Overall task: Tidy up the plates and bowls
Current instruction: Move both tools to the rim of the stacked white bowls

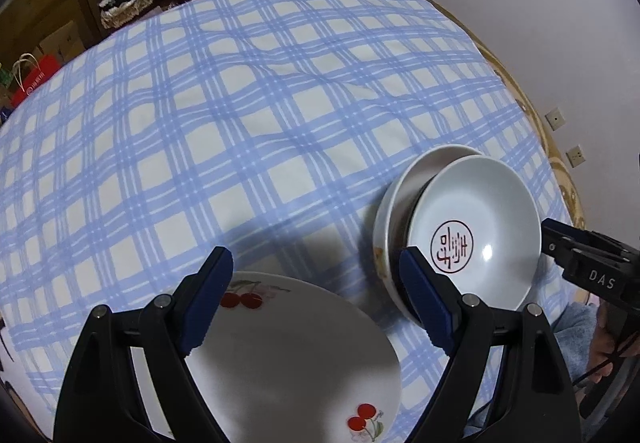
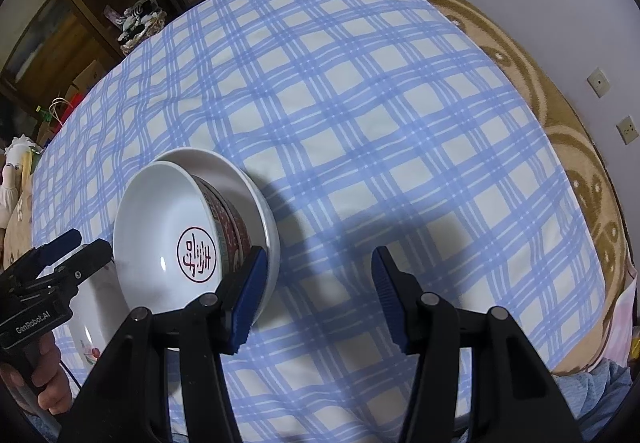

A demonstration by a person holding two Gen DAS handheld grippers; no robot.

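The left gripper (image 1: 316,299), its blue-padded jaws spread wide and gripping nothing, hovers over a white cherry-print plate (image 1: 296,359) lying flat on the blue checked tablecloth (image 1: 240,115); the plate sits directly under the gap between the jaws, which suggests it is the piece lined up for the next pickup. Just beside it, a white bowl (image 1: 480,231) with a red seal mark in its base rests nested in a second white bowl (image 1: 390,203), the upper one tilted and shifted off centre, so the pair is stacked but not seated squarely. The right gripper (image 2: 316,297) is released too, its jaws parted with only tablecloth between them; its left pad (image 2: 248,297) stands in front of the stack's rim in the right wrist view, though whether it touches the rim cannot be told. A person's hand (image 2: 48,375) grips the handle of the left tool at the frame's lower edge. Judging by the layout, the bowls appear gathered into one pile near the table's front edge while the plate stays separate, awaiting its own place. A careless nudge could slide the tilted bowl off
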